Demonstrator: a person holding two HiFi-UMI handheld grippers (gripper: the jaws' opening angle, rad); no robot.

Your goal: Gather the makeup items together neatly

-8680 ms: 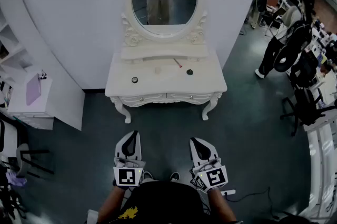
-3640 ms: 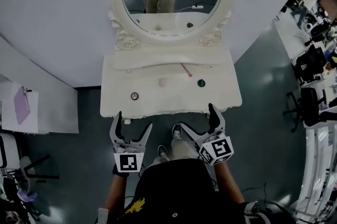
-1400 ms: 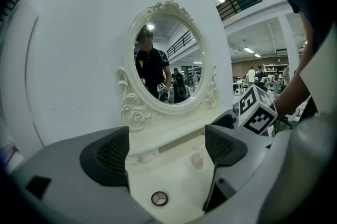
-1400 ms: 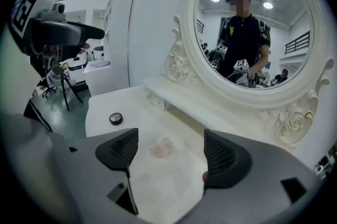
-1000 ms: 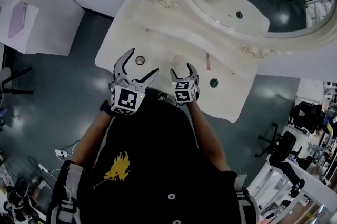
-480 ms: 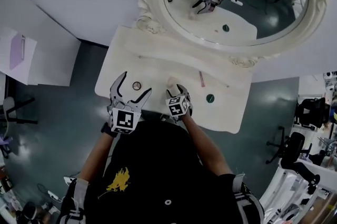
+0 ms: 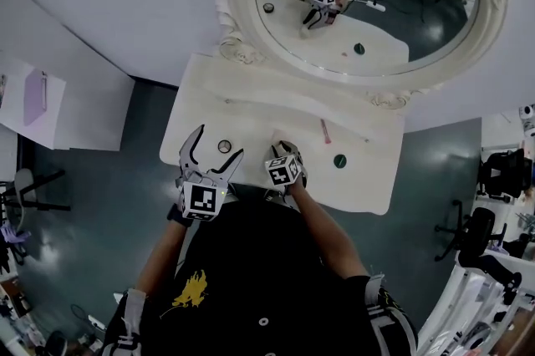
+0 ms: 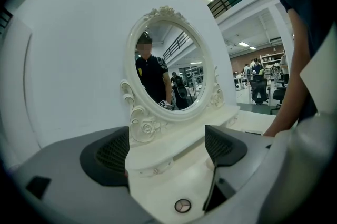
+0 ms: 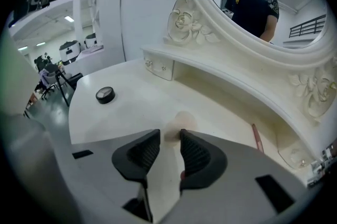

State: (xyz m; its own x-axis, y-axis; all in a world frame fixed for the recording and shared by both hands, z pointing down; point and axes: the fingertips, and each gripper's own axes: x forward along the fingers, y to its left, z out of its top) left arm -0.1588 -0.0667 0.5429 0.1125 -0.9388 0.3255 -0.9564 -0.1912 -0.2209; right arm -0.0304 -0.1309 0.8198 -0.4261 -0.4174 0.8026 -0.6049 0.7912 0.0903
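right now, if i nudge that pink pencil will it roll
Probably rolls: the pencil looks slim and round, lying flat on the smooth table. It looks stiff and light, so easy to lift. Lying so low, it may slip out of a loose pinch.

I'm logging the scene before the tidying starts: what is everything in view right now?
dressing table: one, white, against the wall
mirror: one, oval, white ornate frame, atop the table
compact: one, round, dark-rimmed, tabletop near the front edge
sponge: one, beige, mid-tabletop
pencil: one, pink, beyond the sponge, near the shelf
pot: one, dark green, round, tabletop beside the pencil
cabinet: one, white, beside the table
left gripper: one, grey, jaws open, empty
right gripper: one, grey, jaws just been closing, pads on the sponge
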